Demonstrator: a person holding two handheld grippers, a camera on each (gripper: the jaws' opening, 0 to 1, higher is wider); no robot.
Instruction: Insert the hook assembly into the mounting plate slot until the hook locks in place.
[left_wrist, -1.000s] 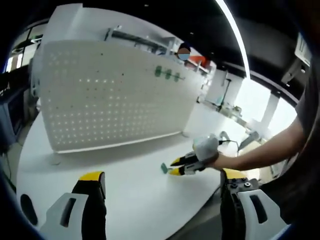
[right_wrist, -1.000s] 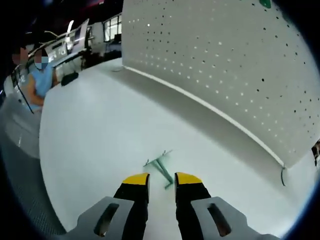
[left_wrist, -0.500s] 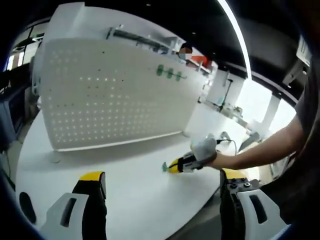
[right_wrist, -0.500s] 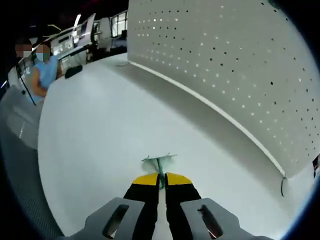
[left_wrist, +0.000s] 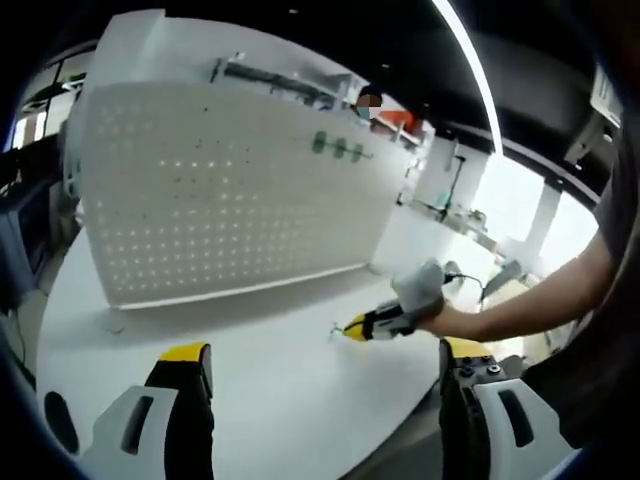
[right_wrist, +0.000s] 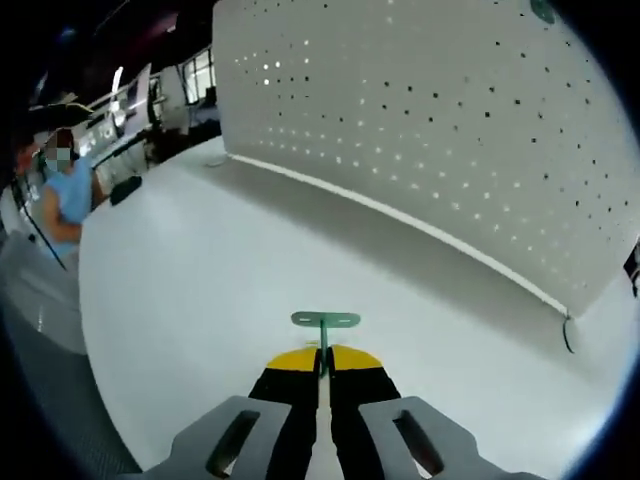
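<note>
One step of the task looks done — the pick-up. The right gripper (right_wrist: 322, 362) has its yellow-tipped jaws pressed together on the stem of the green hook assembly (right_wrist: 325, 321), whose flat crossbar stands out just past the tips and appears to be clear of the white table (right_wrist: 180, 300). In the left gripper view the right gripper (left_wrist: 357, 327) shows over the table in front of the perforated mounting plate (left_wrist: 220, 190), well short of it. Several green hooks (left_wrist: 338, 148) already sit high on the plate. The left gripper (left_wrist: 320, 360) holds nothing, jaws wide apart. What remains, by this reckoning, is most of the job — carrying the hook to the plate, seating it in a slot and pushing until it locks.
</note>
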